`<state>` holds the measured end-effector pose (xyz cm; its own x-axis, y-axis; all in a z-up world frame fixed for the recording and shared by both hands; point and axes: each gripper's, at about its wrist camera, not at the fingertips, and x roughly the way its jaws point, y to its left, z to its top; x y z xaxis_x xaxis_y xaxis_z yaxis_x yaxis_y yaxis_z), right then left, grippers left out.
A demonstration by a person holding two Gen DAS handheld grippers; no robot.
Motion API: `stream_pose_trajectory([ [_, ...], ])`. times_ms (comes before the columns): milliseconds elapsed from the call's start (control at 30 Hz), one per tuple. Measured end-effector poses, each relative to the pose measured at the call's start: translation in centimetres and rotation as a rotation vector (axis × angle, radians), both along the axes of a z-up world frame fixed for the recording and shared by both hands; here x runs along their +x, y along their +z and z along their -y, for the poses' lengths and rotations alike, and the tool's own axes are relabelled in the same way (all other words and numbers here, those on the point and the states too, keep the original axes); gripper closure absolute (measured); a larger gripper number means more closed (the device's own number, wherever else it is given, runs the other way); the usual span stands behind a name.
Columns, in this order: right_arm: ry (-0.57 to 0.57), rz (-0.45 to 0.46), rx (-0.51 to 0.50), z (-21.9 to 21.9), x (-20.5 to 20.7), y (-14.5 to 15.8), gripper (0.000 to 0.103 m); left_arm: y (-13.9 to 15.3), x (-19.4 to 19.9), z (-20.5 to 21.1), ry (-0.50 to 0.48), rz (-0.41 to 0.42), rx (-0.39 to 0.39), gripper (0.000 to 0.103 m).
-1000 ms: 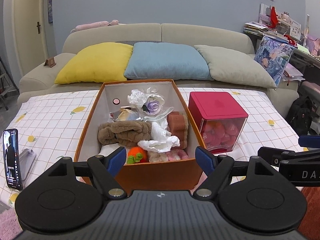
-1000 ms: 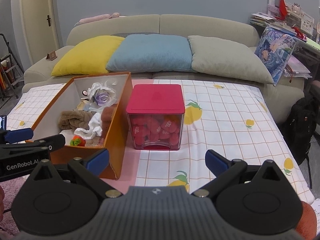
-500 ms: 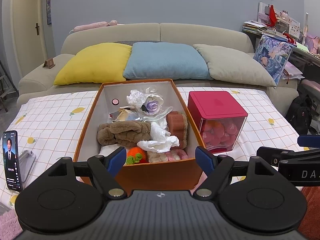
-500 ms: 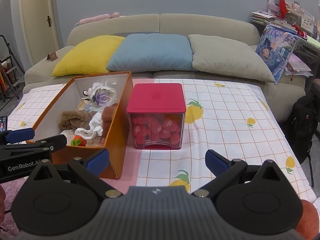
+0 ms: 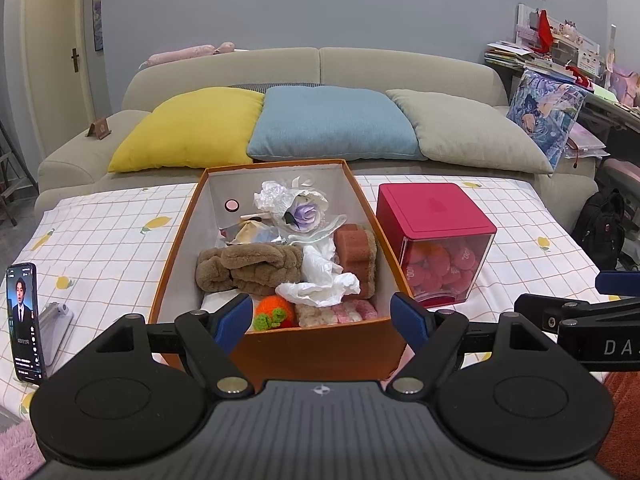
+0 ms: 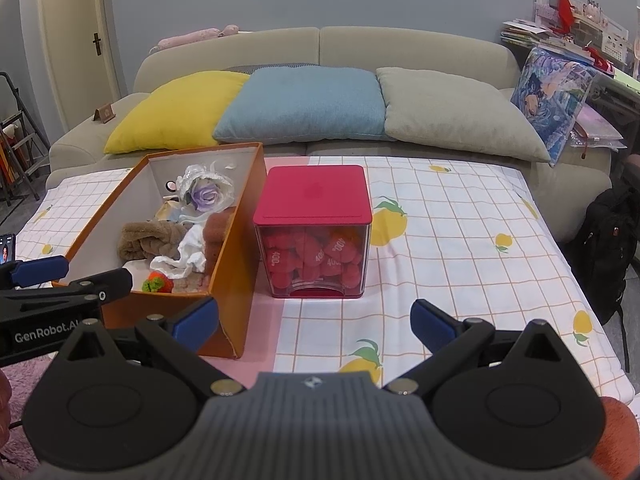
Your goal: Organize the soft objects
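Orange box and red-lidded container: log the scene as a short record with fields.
surface: checked tablecloth with fruit prints
orange box: open, holds brown plush item, white crumpled cloth, purple fabric flower, orange knitted toy
red-lidded container: closed, clear walls, red pieces inside, beside the box
left gripper: fingers open, empty
right gripper: fingers open, empty
phone: upright, screen lit

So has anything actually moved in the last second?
Hardly anything. Both cameras drifted very slightly. Nothing was grasped or let go: the left gripper and right gripper stay open and empty. The orange box, its soft things and the red-lidded box sit as before.
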<state>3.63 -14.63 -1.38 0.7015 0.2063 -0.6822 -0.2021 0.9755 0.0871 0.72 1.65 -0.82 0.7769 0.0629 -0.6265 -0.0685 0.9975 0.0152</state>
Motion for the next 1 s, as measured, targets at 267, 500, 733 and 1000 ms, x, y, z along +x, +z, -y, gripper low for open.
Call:
stream_pose_trajectory([
  [267, 0.000, -0.004, 0.001, 0.03, -0.04, -0.18, 0.003, -0.04, 0.04, -0.08, -0.001, 0.002, 0.005, 0.011],
  [500, 0.001, -0.006, 0.002, 0.07, -0.04, -0.30, 0.003, -0.03, 0.10, -0.26, -0.001, 0.001, 0.005, 0.011],
  [733, 0.003, -0.007, 0.001, 0.08, -0.05, -0.33, 0.003, 0.01, 0.17, -0.38, 0.002, -0.005, 0.004, 0.011],
  [1000, 0.001, -0.009, 0.001, 0.04, -0.04, -0.32, 0.003, 0.00, 0.24, -0.43, 0.002, -0.006, 0.005, 0.011],
])
